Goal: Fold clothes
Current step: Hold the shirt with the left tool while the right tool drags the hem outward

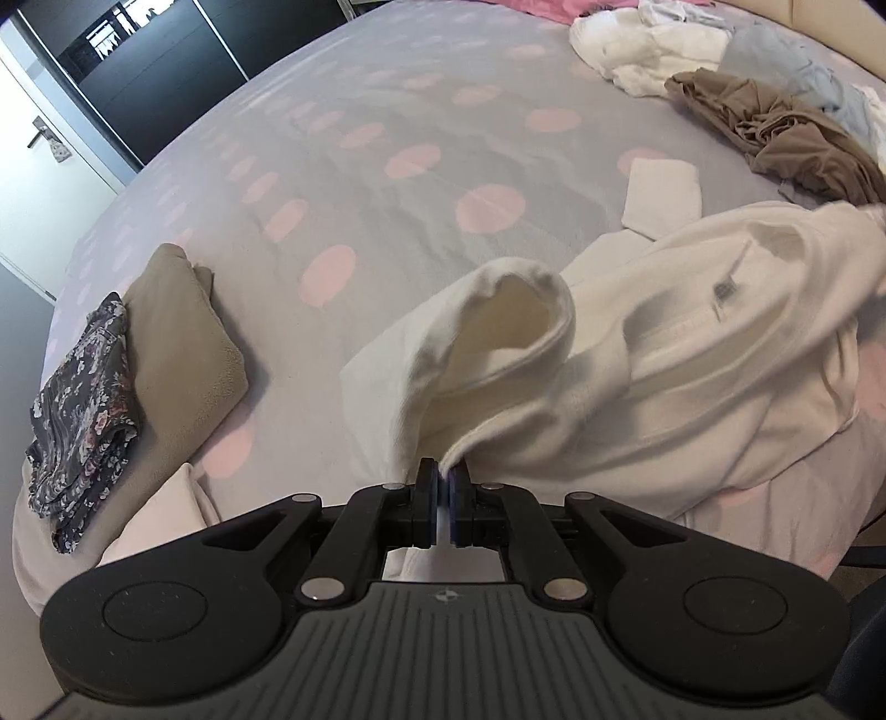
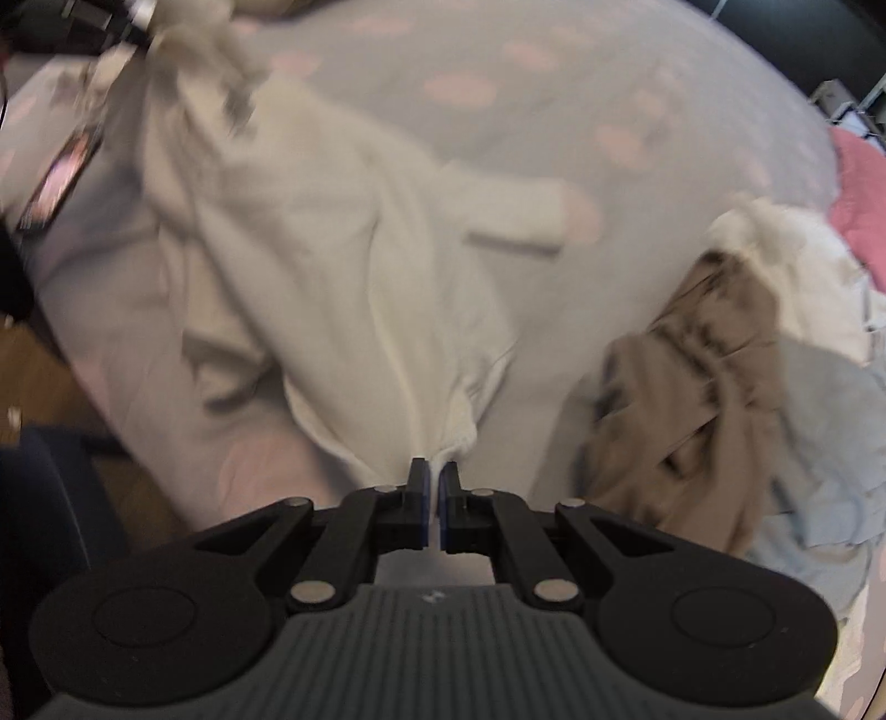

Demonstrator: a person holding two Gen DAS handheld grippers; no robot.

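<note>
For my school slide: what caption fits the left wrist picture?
Left gripper pinching the white garment on the dotted bedsheet, folded clothes stacked nearby.

free: broad middle of the grey bedsheet with pink dots [image 1: 387, 138] lies bare | blocked near side: cream-white knit garment [image 1: 664, 360] spread across | blocked left: folded tan cloth stack [image 1: 188, 343] with dark floral garment [image 1: 83, 410] just beside | blocked far right: crumpled brown garment [image 1: 786, 138], white laundry heap [image 1: 648, 44], small folded white cloth [image 1: 662, 194]
</note>
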